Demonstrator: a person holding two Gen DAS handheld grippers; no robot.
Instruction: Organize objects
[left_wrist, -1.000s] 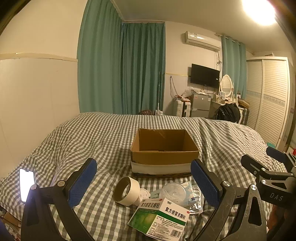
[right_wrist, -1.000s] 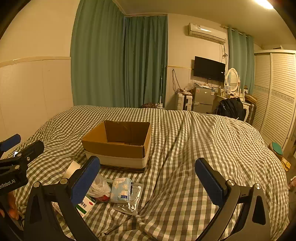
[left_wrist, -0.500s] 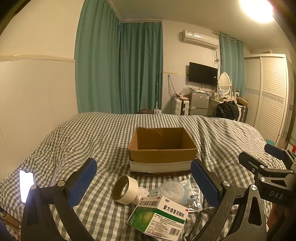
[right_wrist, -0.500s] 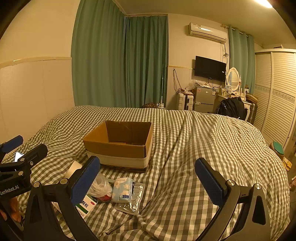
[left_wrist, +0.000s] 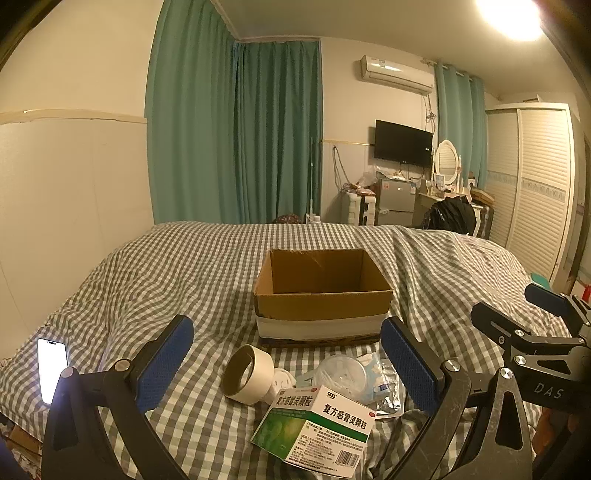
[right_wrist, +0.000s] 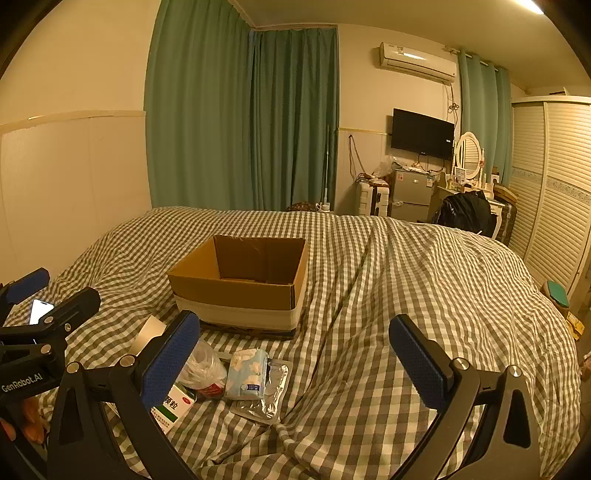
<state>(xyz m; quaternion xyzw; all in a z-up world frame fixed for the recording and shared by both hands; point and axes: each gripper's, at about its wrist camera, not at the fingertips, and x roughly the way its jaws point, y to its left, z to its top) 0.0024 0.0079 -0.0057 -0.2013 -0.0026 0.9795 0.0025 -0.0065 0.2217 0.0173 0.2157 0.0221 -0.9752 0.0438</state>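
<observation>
While both grippers hang above the near edge of the bed (right_wrist: 424, 266), neither touches anything. The left gripper (left_wrist: 286, 365) has its blue pads spread wide with nothing between them; the right gripper (right_wrist: 291, 354) is likewise spread wide and empty.

Seen along the left gripper's fingers, the loose items lie just below and ahead of it, bunched on the checked cover. The medicine box (left_wrist: 317, 428) is nearest, lying flat, its long axis running from near left to far right, with the printed green-and-white face up. Just beyond it on the left, the tape roll (left_wrist: 245, 374) lies on its side with its open core turned toward the camera and to the left. To the right of the roll sit a clear plastic tub (left_wrist: 343, 373) and, touching it, a tissue pack (right_wrist: 246, 373) resting on a silver foil pouch (right_wrist: 267, 398).

Farther ahead stands the cardboard box (left_wrist: 321, 295), upright, open at the top, its long side facing the left gripper. From the right wrist view the whole pile lies left of centre, under the left pad. A lit phone (left_wrist: 51, 369) lies well apart at the far left.
</observation>
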